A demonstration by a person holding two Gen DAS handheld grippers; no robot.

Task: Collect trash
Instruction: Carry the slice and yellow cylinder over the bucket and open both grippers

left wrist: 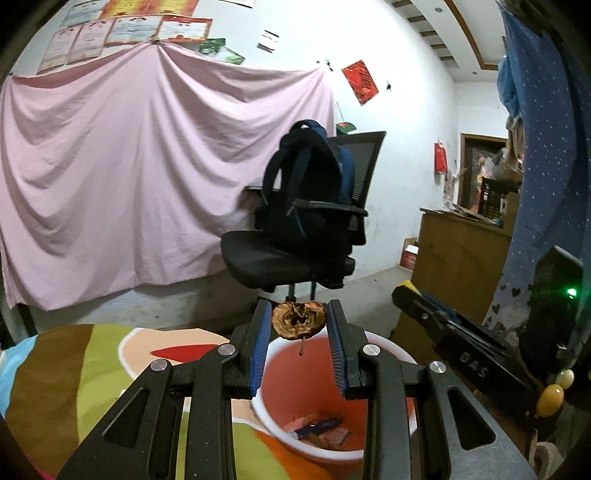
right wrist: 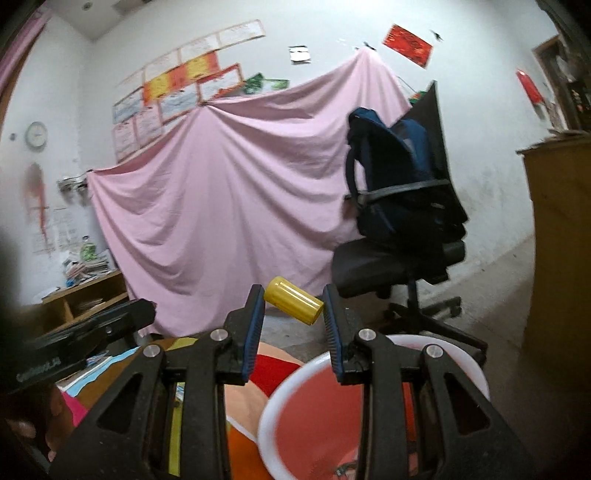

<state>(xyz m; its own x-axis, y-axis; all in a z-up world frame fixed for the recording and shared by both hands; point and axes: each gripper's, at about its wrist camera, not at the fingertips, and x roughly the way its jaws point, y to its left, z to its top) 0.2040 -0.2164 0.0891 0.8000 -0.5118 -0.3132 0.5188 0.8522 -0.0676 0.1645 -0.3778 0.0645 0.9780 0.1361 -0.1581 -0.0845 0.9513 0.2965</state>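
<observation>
1. A browned apple core [left wrist: 299, 319], stem hanging down, is pinched between the blue pads of the left gripper [left wrist: 298, 320]; it is held in the air above the open mouth of a bucket [left wrist: 384, 345].
2. A yellow cylinder [right wrist: 294, 305], lying tilted, is clamped end to end between the pads of the right gripper [right wrist: 294, 307]; it is held above and just behind the far rim of the same bucket [right wrist: 291, 384].
3. The bucket is red inside with a white rim. Wrappers [left wrist: 318, 431] are seen at its bottom in the left wrist view.
4. The bucket is set beside a cloth [left wrist: 74, 369] printed in bright patches of green, brown, peach and red.
5. The right gripper's black body [left wrist: 461, 332] is seen at the right edge of the left wrist view; a green light [left wrist: 571, 292] glows close by.
6. Beyond, a black office chair [left wrist: 288, 258] carries a dark blue backpack [left wrist: 306, 177] on its seat.
7. A pink sheet [left wrist: 129, 166] is hung across the white wall, with papers [left wrist: 125, 33] pinned above it.
8. A wooden cabinet [left wrist: 458, 258] stands at the right; a round clock [right wrist: 36, 135] is seen on the left wall.
</observation>
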